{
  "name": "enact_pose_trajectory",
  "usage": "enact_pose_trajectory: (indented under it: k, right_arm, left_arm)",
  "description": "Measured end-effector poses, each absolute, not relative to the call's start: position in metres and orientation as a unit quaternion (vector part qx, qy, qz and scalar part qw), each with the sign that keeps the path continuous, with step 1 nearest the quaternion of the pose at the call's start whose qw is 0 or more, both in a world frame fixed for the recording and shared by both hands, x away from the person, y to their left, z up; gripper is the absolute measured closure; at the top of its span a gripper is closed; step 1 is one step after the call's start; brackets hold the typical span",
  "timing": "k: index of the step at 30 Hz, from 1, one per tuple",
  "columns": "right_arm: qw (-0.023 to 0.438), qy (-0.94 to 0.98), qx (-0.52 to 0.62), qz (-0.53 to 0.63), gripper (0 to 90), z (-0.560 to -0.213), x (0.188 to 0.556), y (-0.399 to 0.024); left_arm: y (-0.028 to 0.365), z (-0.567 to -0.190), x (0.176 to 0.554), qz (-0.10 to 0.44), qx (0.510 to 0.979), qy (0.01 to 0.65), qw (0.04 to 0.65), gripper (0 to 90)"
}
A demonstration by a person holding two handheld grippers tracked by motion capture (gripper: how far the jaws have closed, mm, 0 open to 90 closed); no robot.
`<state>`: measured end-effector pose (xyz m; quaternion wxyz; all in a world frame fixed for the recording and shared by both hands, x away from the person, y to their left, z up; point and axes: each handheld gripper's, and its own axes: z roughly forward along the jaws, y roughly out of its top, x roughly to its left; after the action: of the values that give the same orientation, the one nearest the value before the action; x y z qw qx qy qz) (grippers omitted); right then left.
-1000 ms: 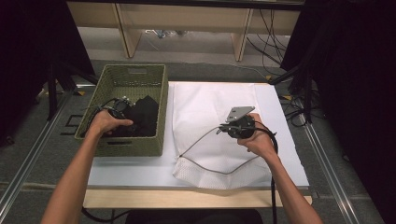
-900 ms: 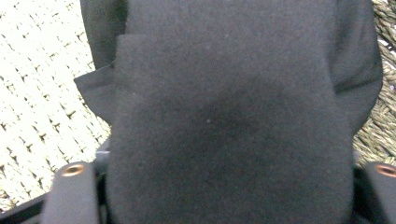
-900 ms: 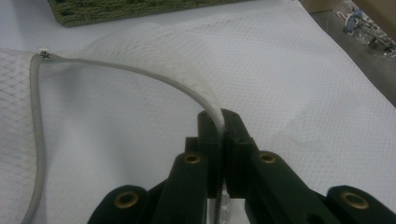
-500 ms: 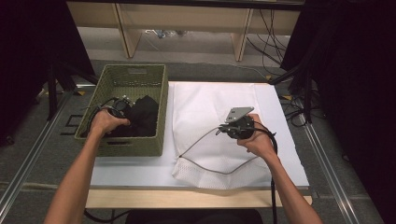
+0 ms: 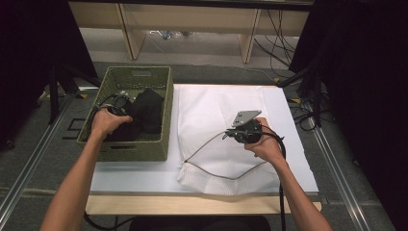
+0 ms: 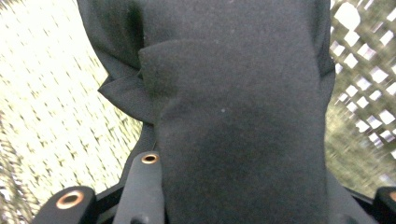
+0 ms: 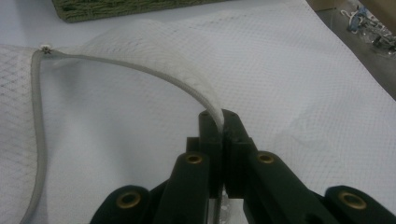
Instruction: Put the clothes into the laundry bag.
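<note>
High view: left hand-held gripper [image 5: 126, 103] is inside the green woven basket [image 5: 166, 115], at the surface's left. Its jaws have just been closing, and now have the black garment [image 5: 146, 110] between them. A second ago the gripper sat lower in the basket with the jaws wide; now the cloth is bunched up at it and looks slightly raised. My read: pick done, lift out of the basket starting, transfer to the bag comes next.
Right hand-held gripper [image 5: 230, 135] is unchanged, jaws closed on the grey-trimmed rim of the white mesh laundry bag [image 5: 216, 110], which lies flat on the white surface [image 5: 144, 174]. The rim is lifted, so the mouth gapes toward the basket.

Left gripper view: black fabric [image 6: 243, 121] fills the space between the 2 jaws, pinched, with basket weave [image 6: 56, 93] behind it.

Right gripper view: jaws fully together on the bag's rim [image 7: 140, 70]. A small zipper stop [image 7: 45, 48] is at the far end. The basket edge [image 7: 116, 9] is at top.

Count: 1 basket, 1 black garment, 1 mesh bag, 2 grippers.
</note>
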<state>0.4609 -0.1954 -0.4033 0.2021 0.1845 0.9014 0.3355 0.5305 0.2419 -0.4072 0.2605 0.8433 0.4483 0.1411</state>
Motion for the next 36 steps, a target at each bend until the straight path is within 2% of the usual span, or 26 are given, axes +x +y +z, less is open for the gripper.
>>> enact_pose_trajectory:
  k: [16,20,22,26,29,36]
  right_arm:
    - [0.212,0.898,0.181,0.34,89.7,-0.399,0.461,-0.197]
    - [0.212,0.897,0.188,0.338,89.7,-0.4,0.46,-0.197]
    - [0.213,0.898,0.185,0.338,89.7,-0.401,0.46,-0.197]
    - [0.223,0.898,0.172,0.338,89.7,-0.4,0.463,-0.199]
    - [0.212,0.898,0.181,0.34,89.7,-0.4,0.461,-0.198]
    - [0.215,0.898,0.185,0.336,89.7,-0.401,0.461,-0.197]
  left_arm:
    - [0.246,-0.347,0.516,0.131,0.814,0.462,0.328,63.5]
    - [0.246,-0.33,0.504,0.113,0.815,0.45,0.349,63.3]
    - [0.248,-0.319,0.495,0.1,0.806,0.441,0.382,63.3]
    - [0.247,-0.302,0.48,0.093,0.807,0.429,0.394,63.4]
    - [0.243,-0.292,0.471,0.089,0.81,0.42,0.4,63.3]
    - [0.22,-0.269,0.434,0.07,0.826,0.375,0.416,63.1]
